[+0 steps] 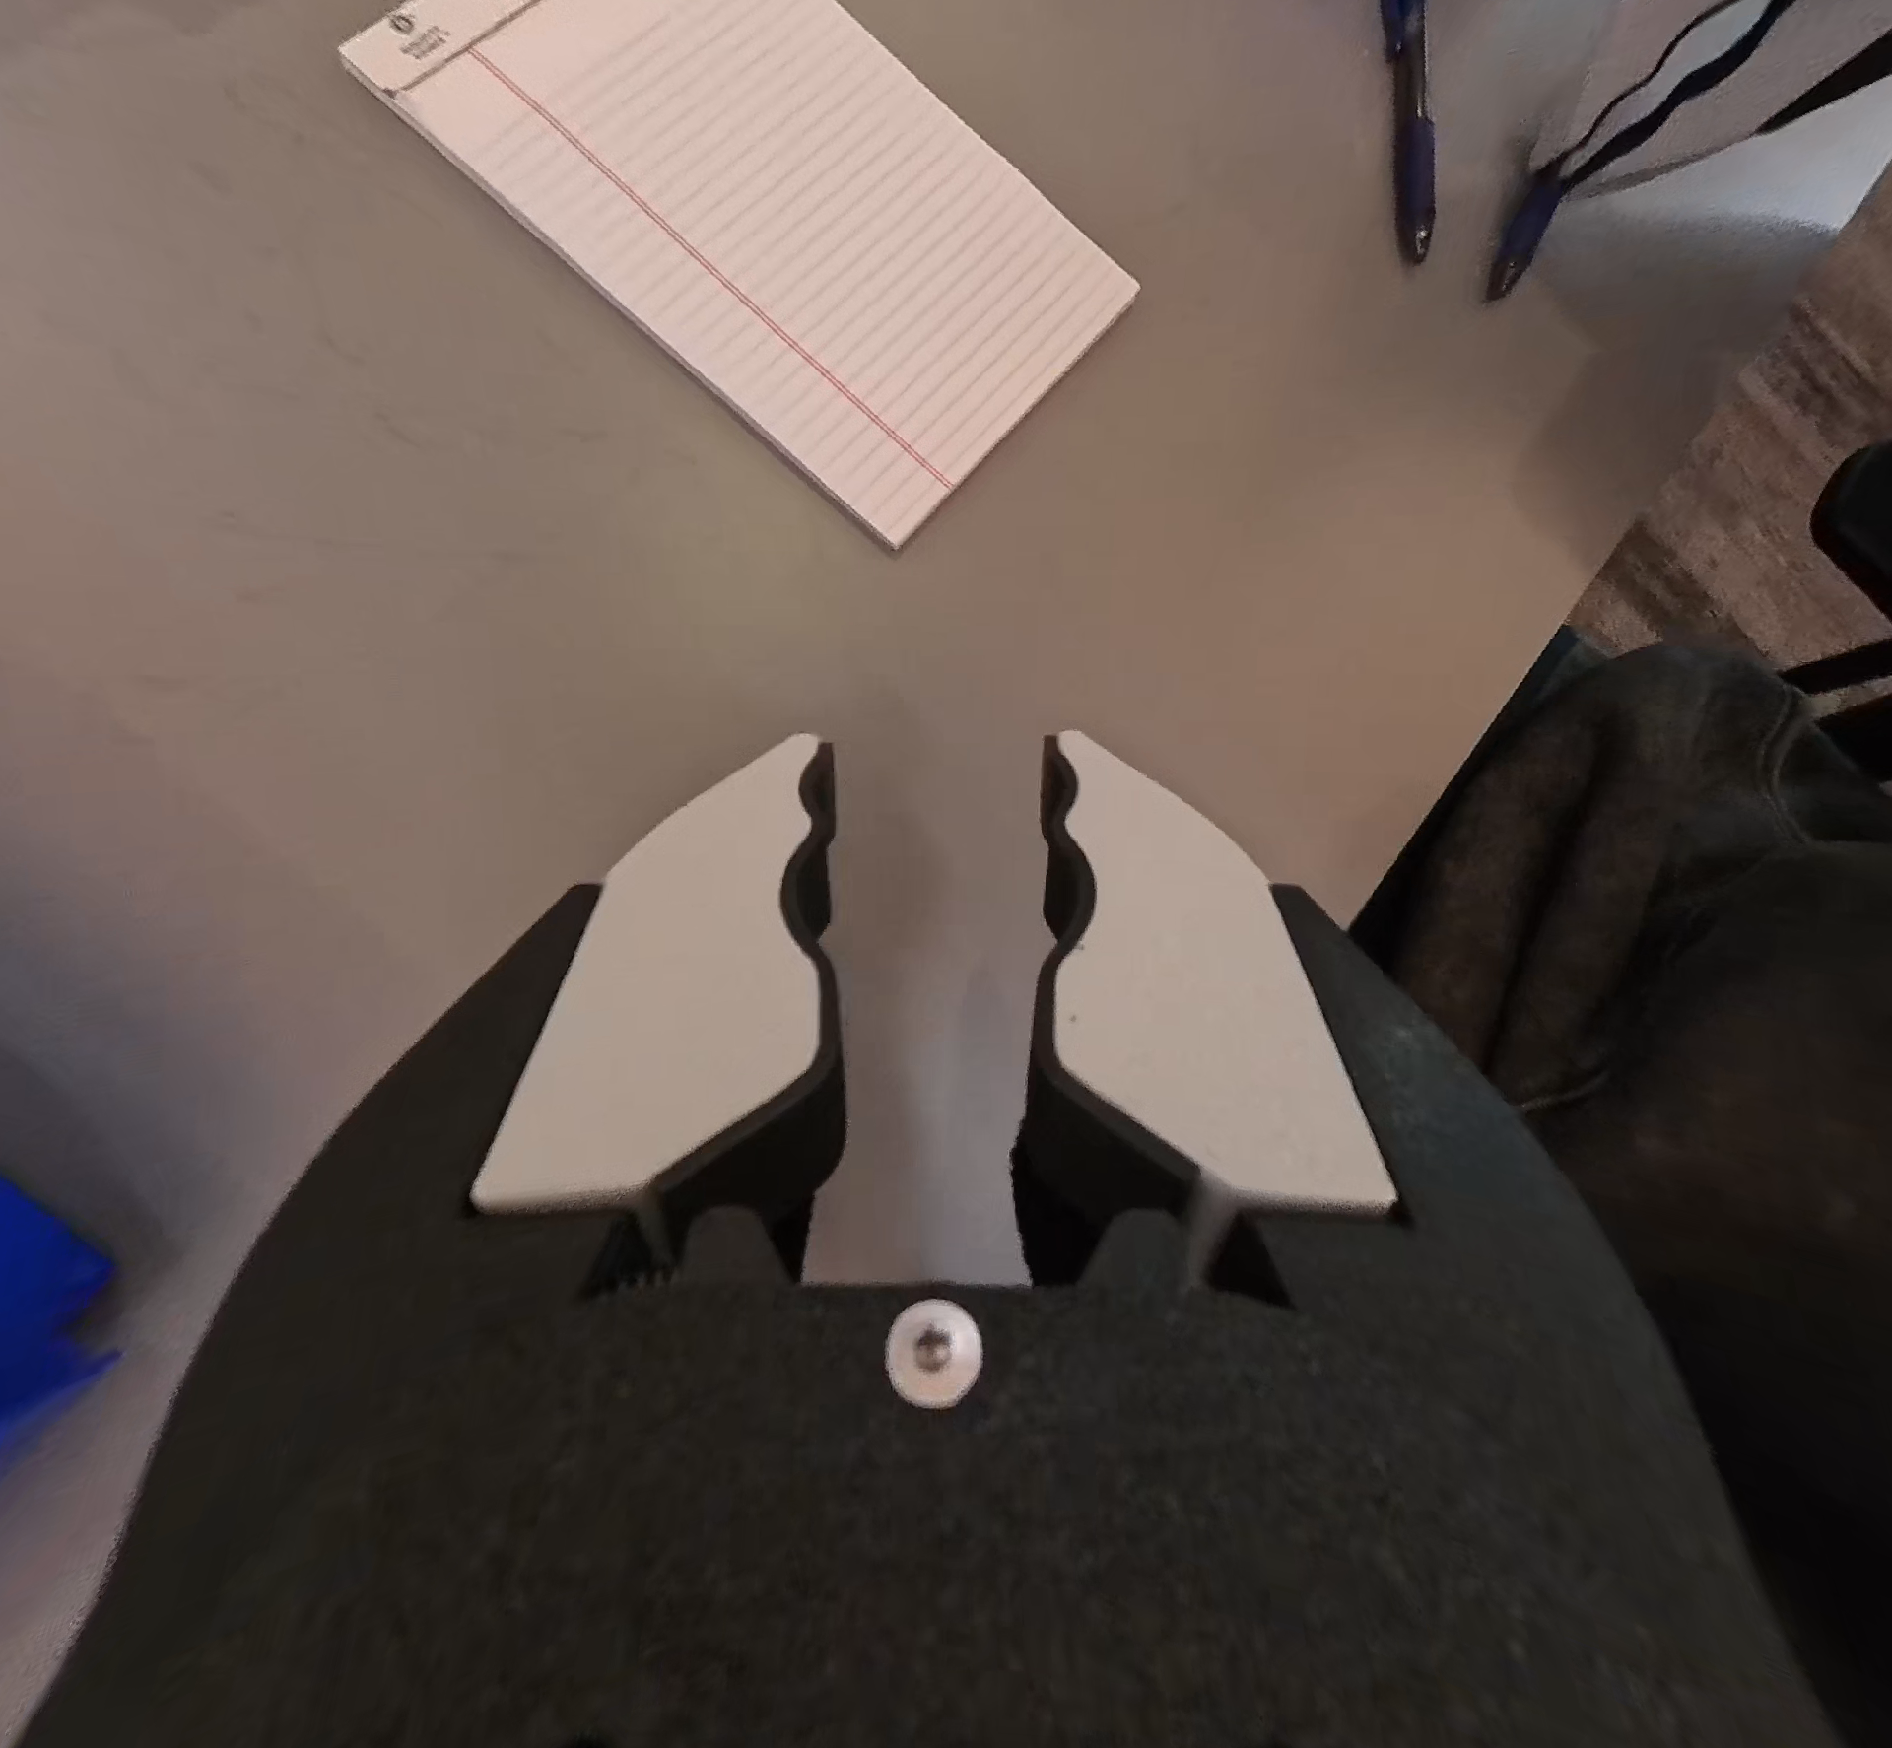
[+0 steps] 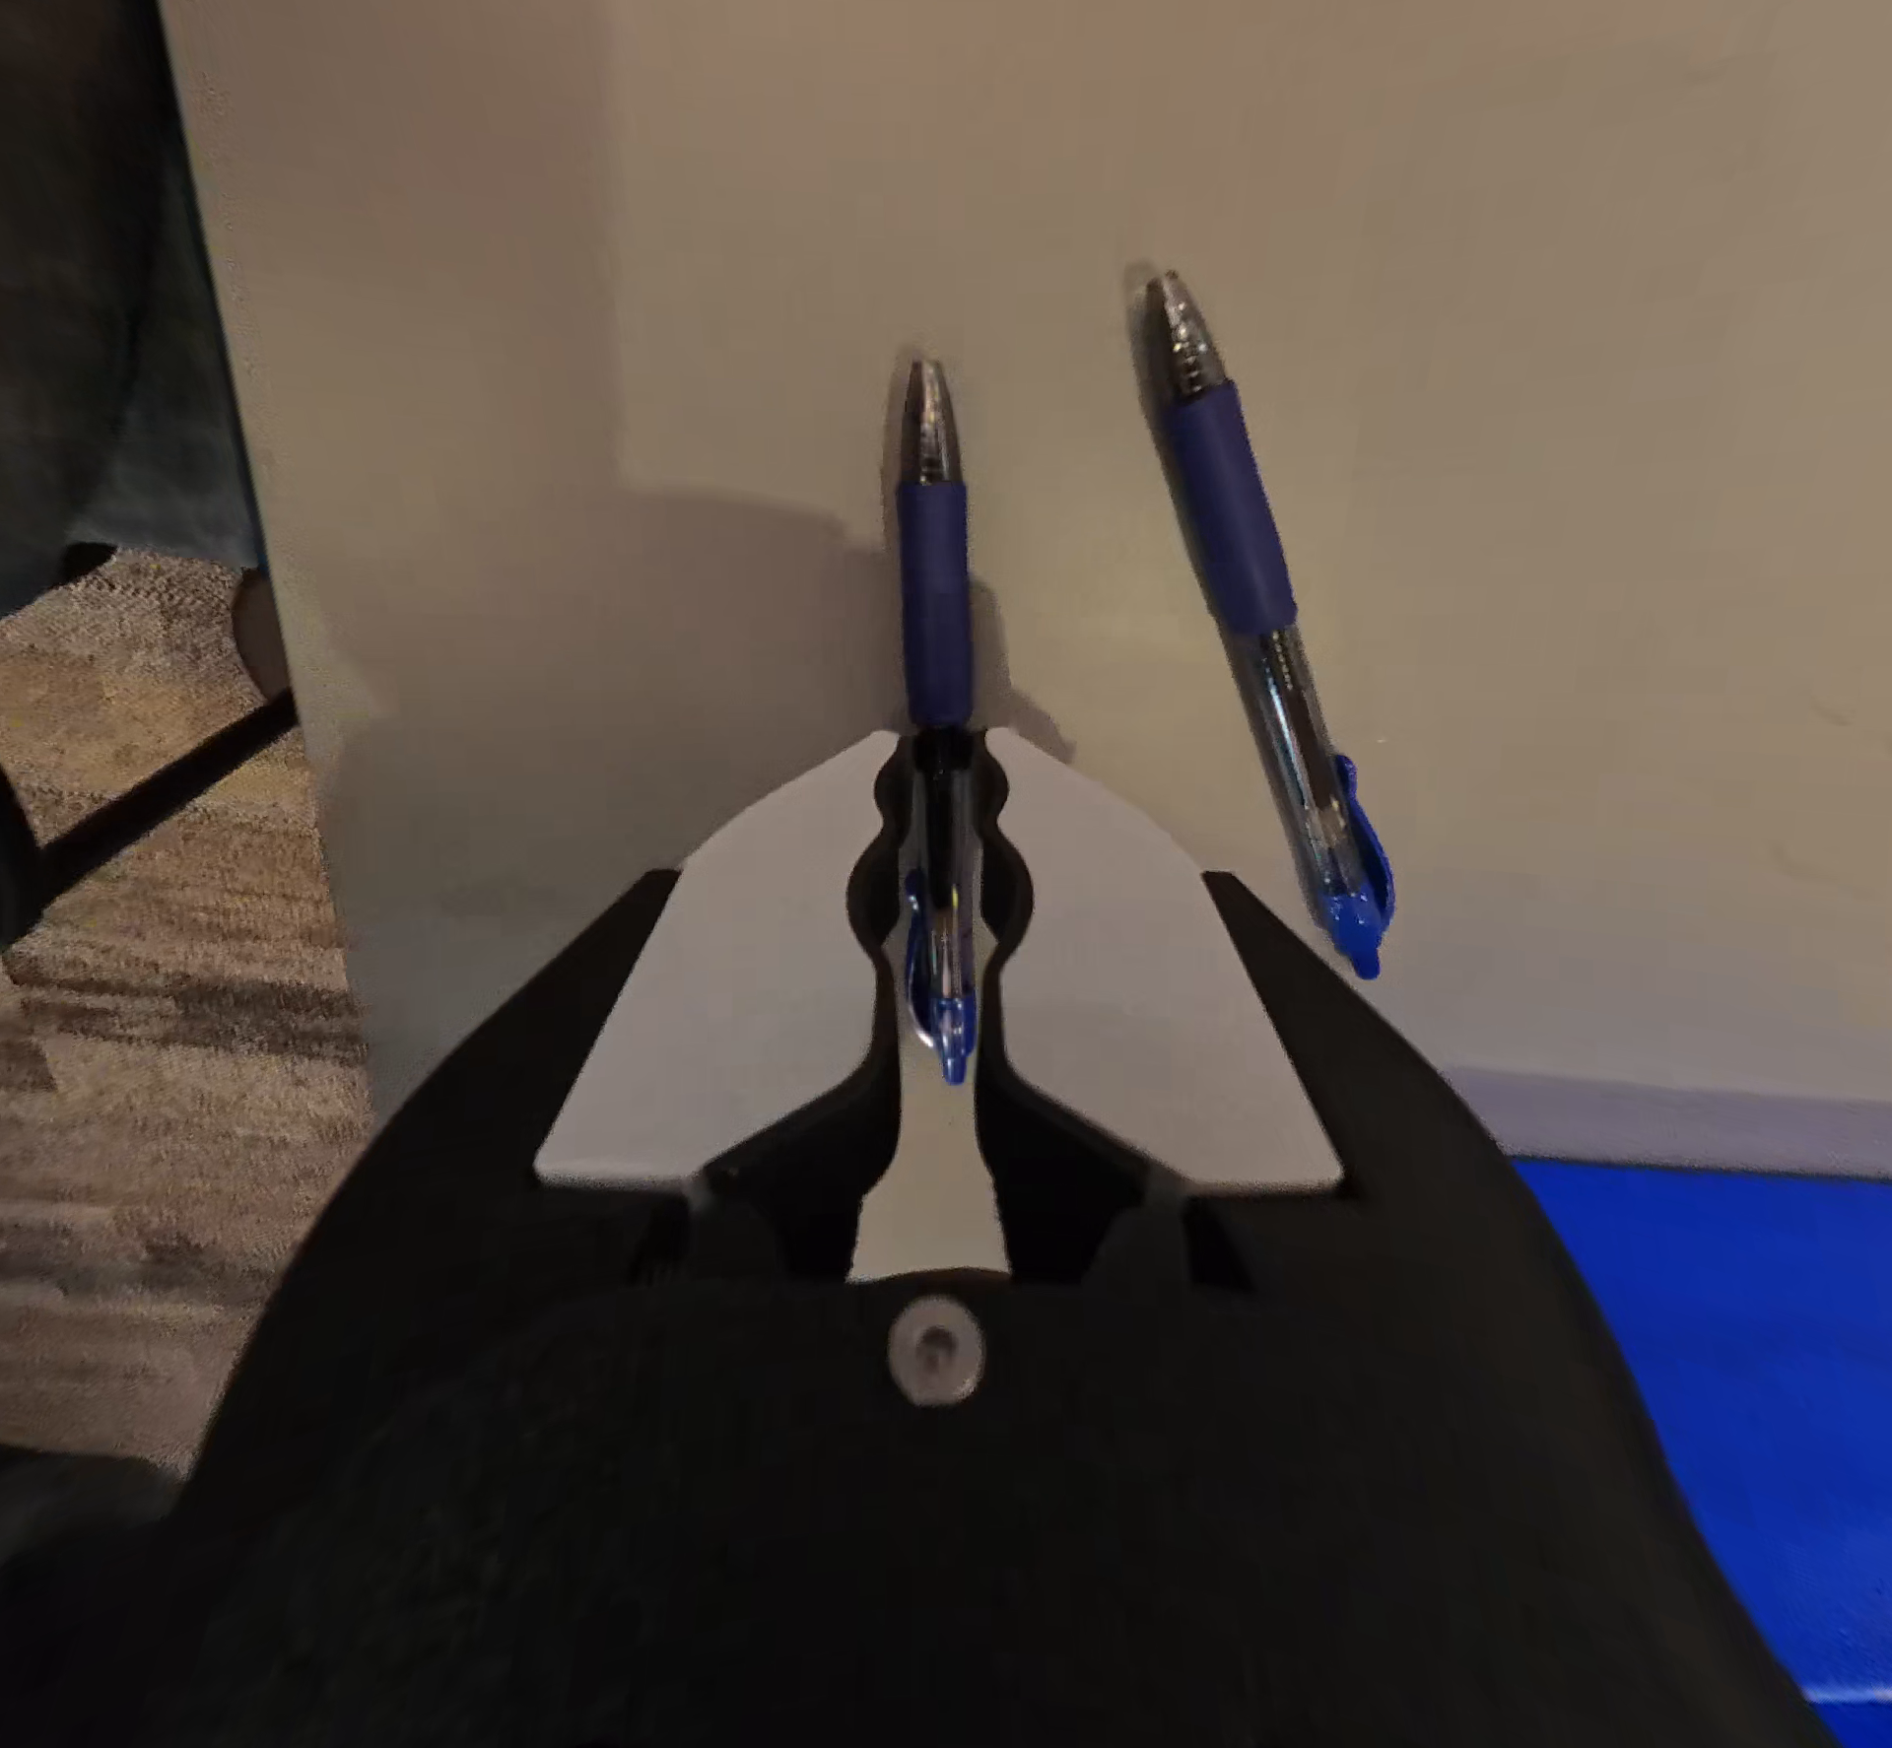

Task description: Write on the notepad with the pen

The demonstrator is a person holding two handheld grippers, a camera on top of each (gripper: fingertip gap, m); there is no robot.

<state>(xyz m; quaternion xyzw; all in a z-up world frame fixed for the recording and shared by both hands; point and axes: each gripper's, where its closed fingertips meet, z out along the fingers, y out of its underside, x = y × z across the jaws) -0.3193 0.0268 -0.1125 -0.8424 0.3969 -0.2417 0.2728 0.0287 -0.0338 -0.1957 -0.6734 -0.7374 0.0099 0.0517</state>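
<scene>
A white lined notepad (image 1: pixel 737 225) with a red margin line lies at an angle on the grey table (image 1: pixel 307 573). My left gripper (image 1: pixel 937 747) is open and empty, over bare table short of the pad's near corner. My right gripper (image 2: pixel 940 742) is shut on a blue pen (image 2: pixel 932 593) around its clear barrel. The grip and metal tip stick out forward and the clicker points back between the fingers. In the left wrist view this pen (image 1: pixel 1525 235) and the right gripper (image 1: pixel 1551 168) show at the upper right, away from the pad.
A second blue pen (image 2: pixel 1259 614) lies loose on the table right of the held one; it also shows in the left wrist view (image 1: pixel 1408 92). The table edge, patterned carpet (image 2: pixel 154 880) and a dark chair (image 1: pixel 1638 880) are close by. Blue objects (image 2: pixel 1720 1392) sit at the table's edges. The left gripper's tips are roughly 35 cm from the right gripper's.
</scene>
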